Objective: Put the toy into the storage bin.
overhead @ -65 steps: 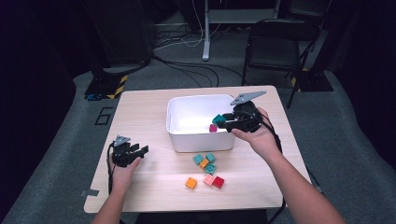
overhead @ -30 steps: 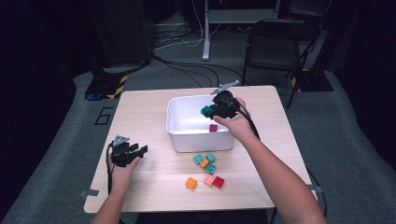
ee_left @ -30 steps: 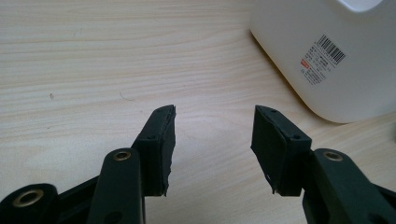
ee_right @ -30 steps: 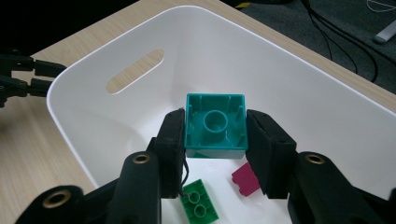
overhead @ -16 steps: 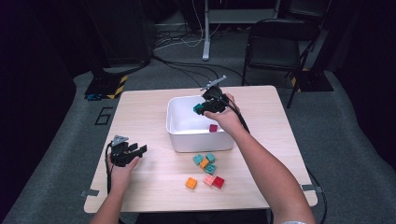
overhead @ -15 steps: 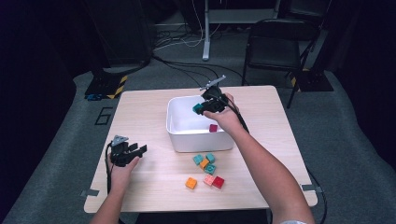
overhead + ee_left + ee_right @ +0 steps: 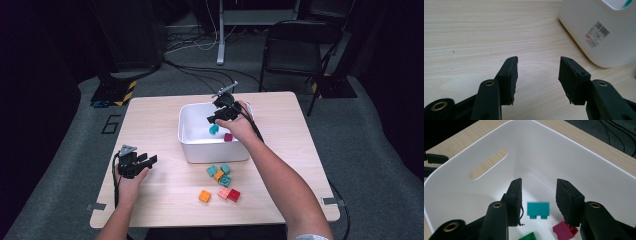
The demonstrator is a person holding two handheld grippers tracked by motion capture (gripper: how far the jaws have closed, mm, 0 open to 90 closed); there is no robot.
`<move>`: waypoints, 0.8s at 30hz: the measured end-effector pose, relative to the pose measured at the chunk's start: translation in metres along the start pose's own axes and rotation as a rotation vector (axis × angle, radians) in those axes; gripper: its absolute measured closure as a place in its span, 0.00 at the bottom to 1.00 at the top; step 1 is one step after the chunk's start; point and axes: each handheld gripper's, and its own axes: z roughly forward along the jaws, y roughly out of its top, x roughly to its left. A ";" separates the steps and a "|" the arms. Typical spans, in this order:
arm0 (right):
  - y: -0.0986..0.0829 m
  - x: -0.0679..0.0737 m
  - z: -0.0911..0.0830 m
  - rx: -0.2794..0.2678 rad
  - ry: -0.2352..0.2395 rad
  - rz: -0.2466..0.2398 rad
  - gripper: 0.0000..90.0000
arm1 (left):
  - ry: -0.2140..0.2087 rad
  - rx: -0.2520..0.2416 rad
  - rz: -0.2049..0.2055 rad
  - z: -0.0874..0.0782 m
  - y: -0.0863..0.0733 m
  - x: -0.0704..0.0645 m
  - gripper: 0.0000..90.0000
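My right gripper [image 7: 216, 116] [image 7: 538, 196] hangs open over the white bin [image 7: 189, 145] [image 7: 486, 192]. A teal brick [image 7: 538, 210] [image 7: 214, 129] shows blurred just below the jaws, touching neither of them. On the bin's floor lie a magenta brick [image 7: 565, 231] [image 7: 228, 137] and a green brick [image 7: 529, 237]. My left gripper [image 7: 145, 161] [image 7: 538, 76] rests open on the table, left of the bin, nothing between its fingers. Loose on the table in front of the bin are several bricks: teal ones [image 7: 225, 169], an orange one [image 7: 204, 196], a red one [image 7: 233, 195].
The bin's outer wall with a barcode label [image 7: 599, 32] stands to the front right of my left gripper. Bare wooden table [image 7: 150, 125] spreads to the bin's left. A black chair [image 7: 295, 45] stands beyond the table's far edge.
My right gripper moved left over the bin with the teal brick and opened; the brick is now free below the jaws. The left gripper stayed put.
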 end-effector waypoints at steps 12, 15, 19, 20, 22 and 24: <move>-0.013 0.027 -0.055 -0.109 0.062 -0.069 0.62 | 0.006 -0.009 0.006 0.000 0.000 -0.001 0.54; -0.021 0.036 -0.068 -0.120 0.074 -0.100 0.61 | 0.007 -0.009 0.007 -0.001 0.000 -0.001 0.54; -0.032 0.046 -0.084 -0.153 0.090 -0.103 0.61 | 0.006 -0.004 0.005 -0.001 0.000 -0.002 0.54; -0.035 0.048 -0.087 -0.158 0.096 -0.104 0.61 | 0.006 -0.004 0.006 -0.001 0.000 -0.002 0.54; -0.040 0.052 -0.092 -0.166 0.101 -0.110 0.60 | 0.006 -0.003 0.006 0.000 0.000 -0.003 0.54; -0.046 0.057 -0.095 -0.169 0.106 -0.109 0.60 | 0.005 0.001 0.010 0.000 0.000 -0.003 0.54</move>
